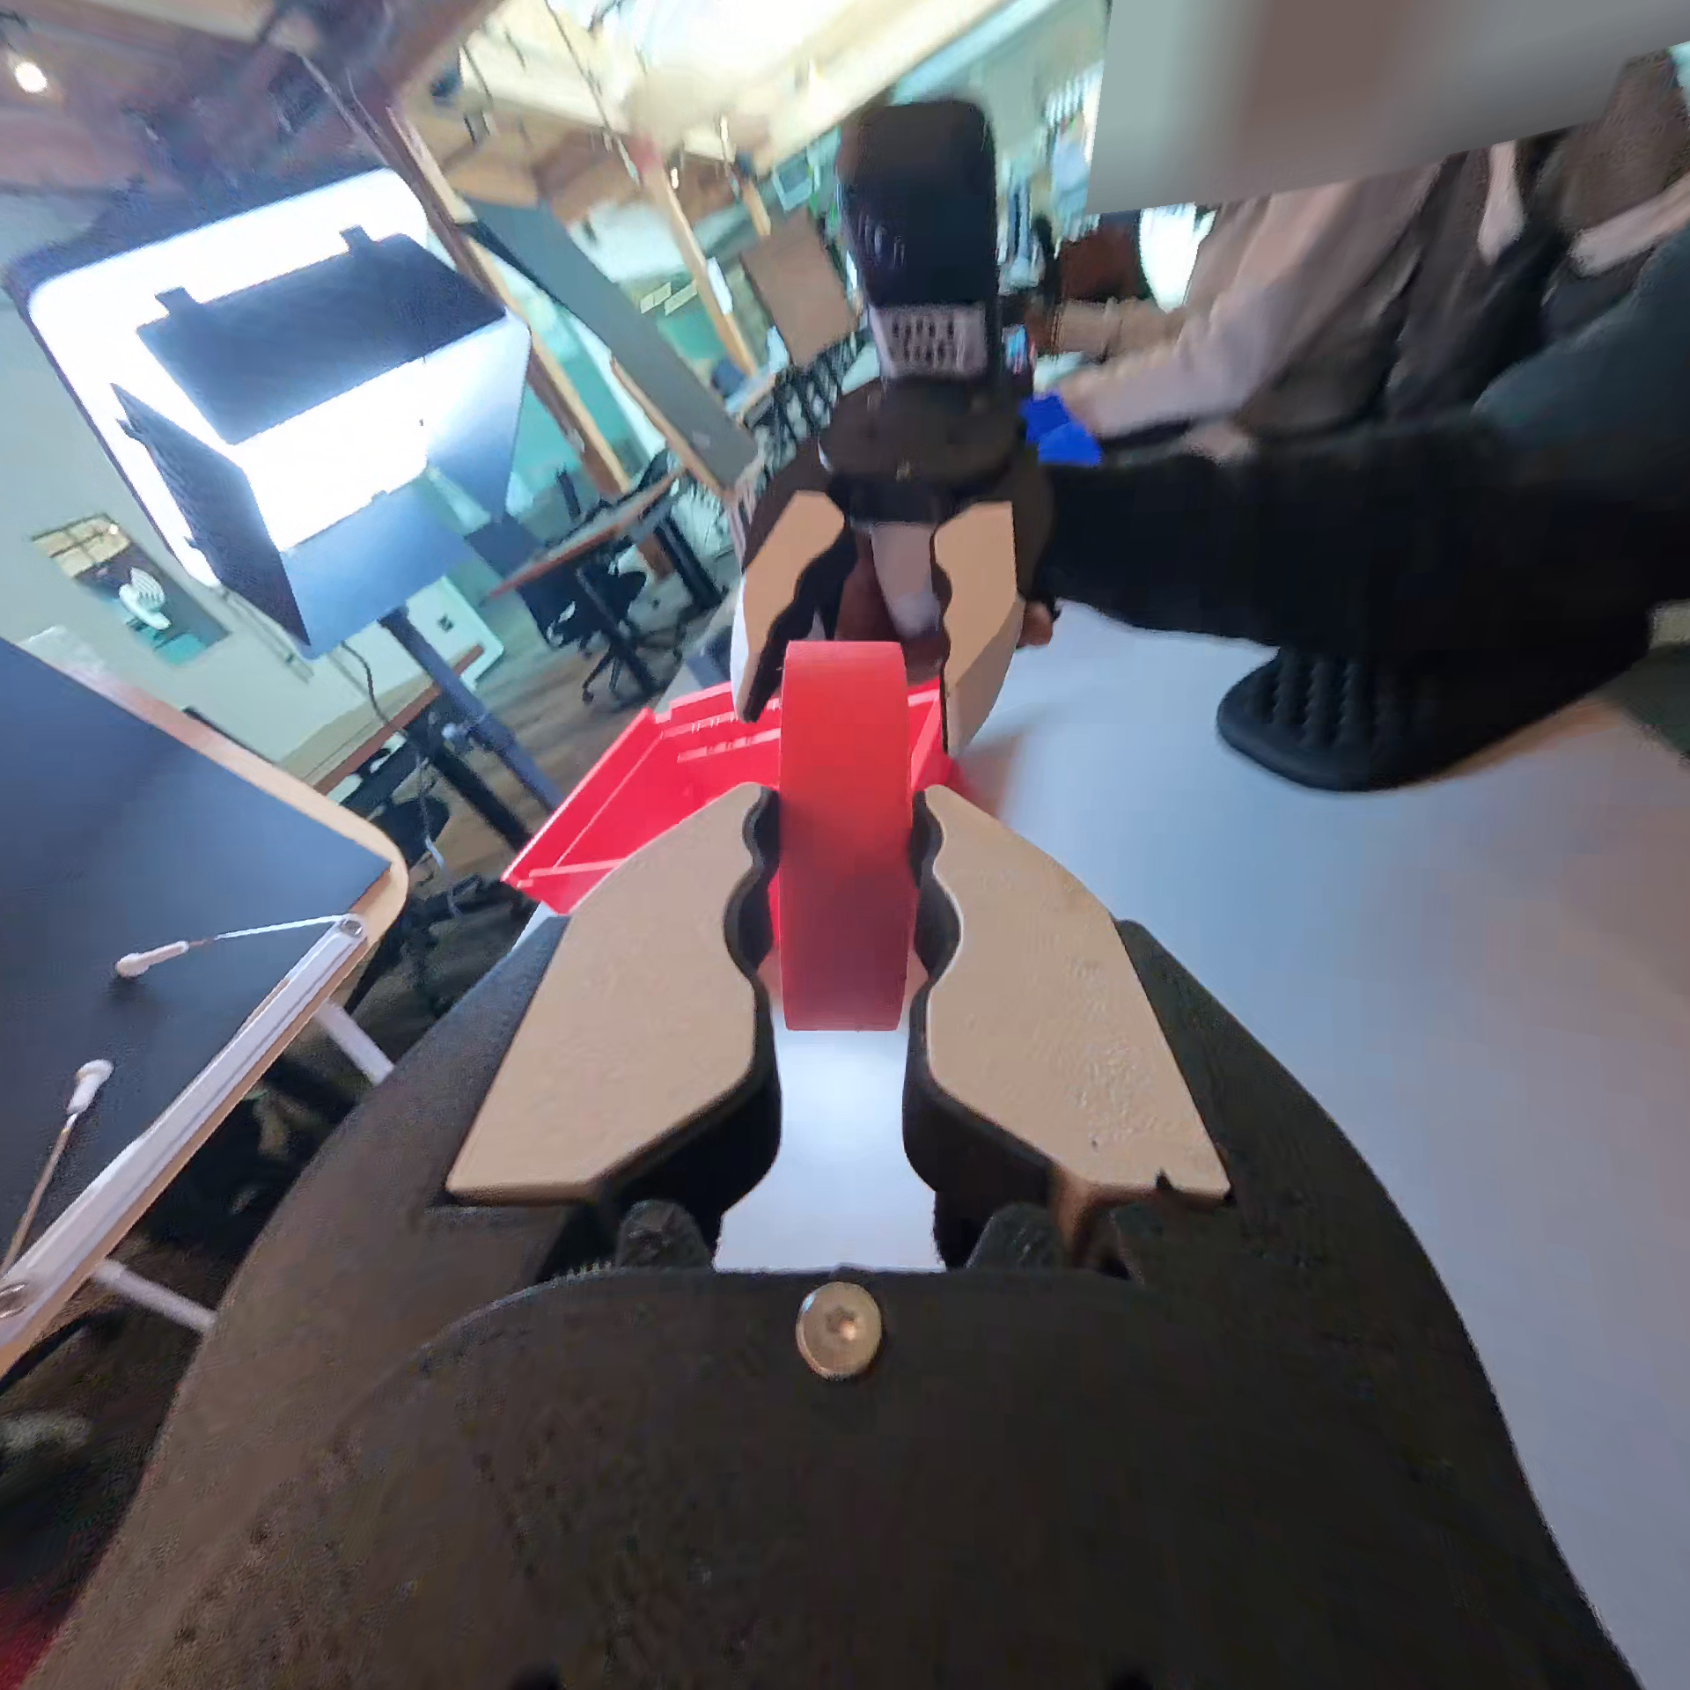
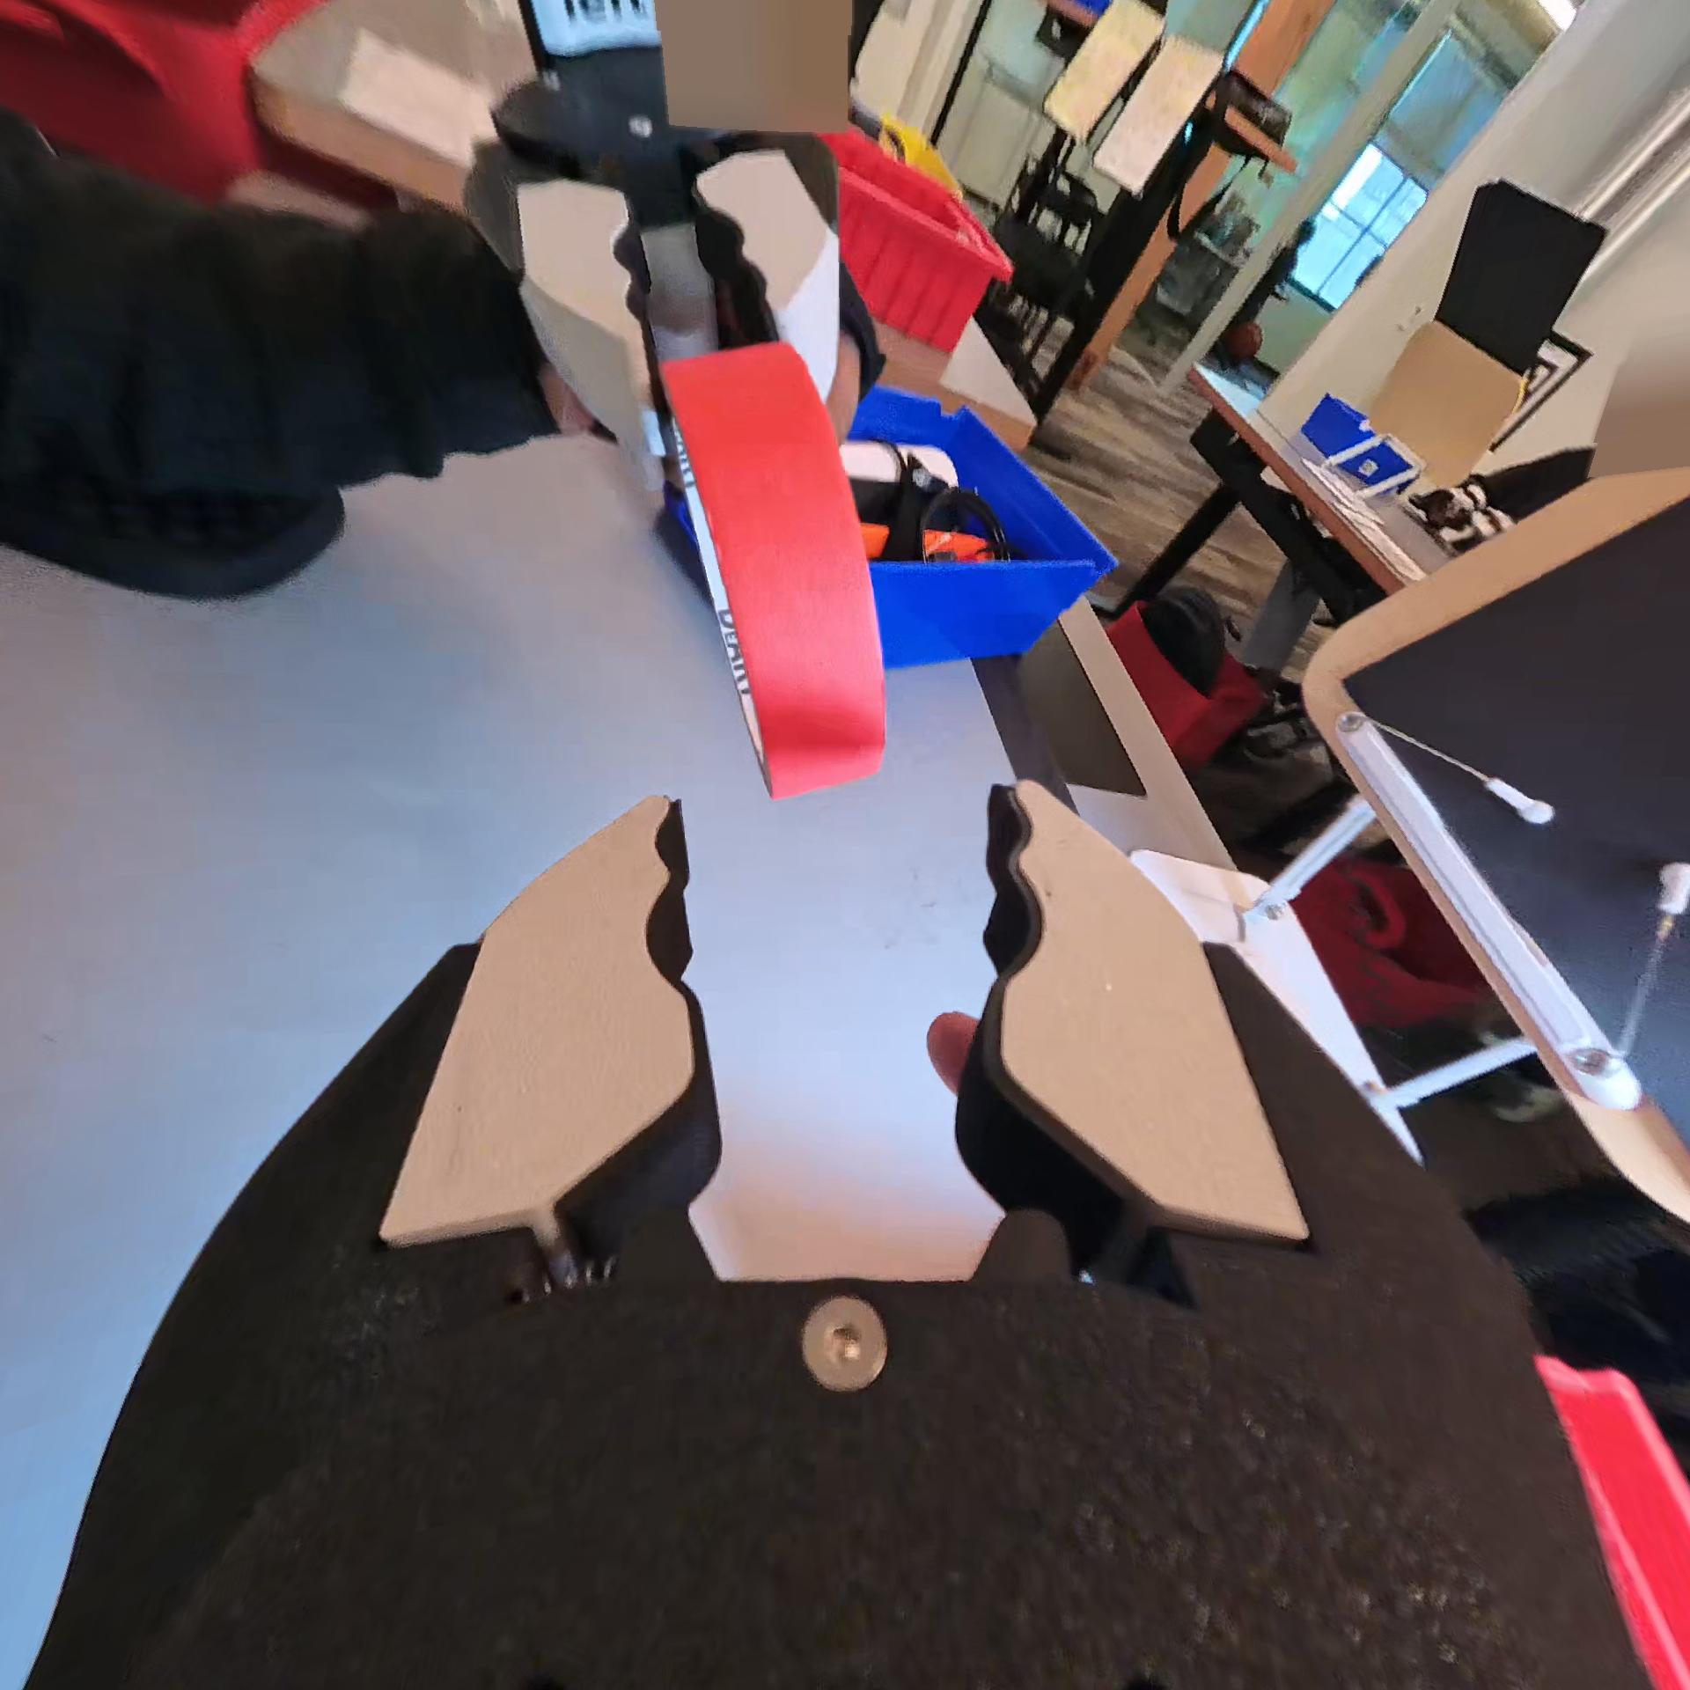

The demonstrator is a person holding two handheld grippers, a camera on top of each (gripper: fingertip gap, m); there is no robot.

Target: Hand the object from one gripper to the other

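left gripper (image 1: 841, 823) clamped on red tape roll (image 1: 843, 823), roll held on edge up above white table (image 1: 1280, 960), right gripper (image 2: 837, 805) facing it, jaws spread wide, nothing in them, tips just short of roll's near end, blue bin (image 2: 997, 585) by table's far edge

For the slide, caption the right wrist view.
Open right gripper faces red tape roll held by left gripper.
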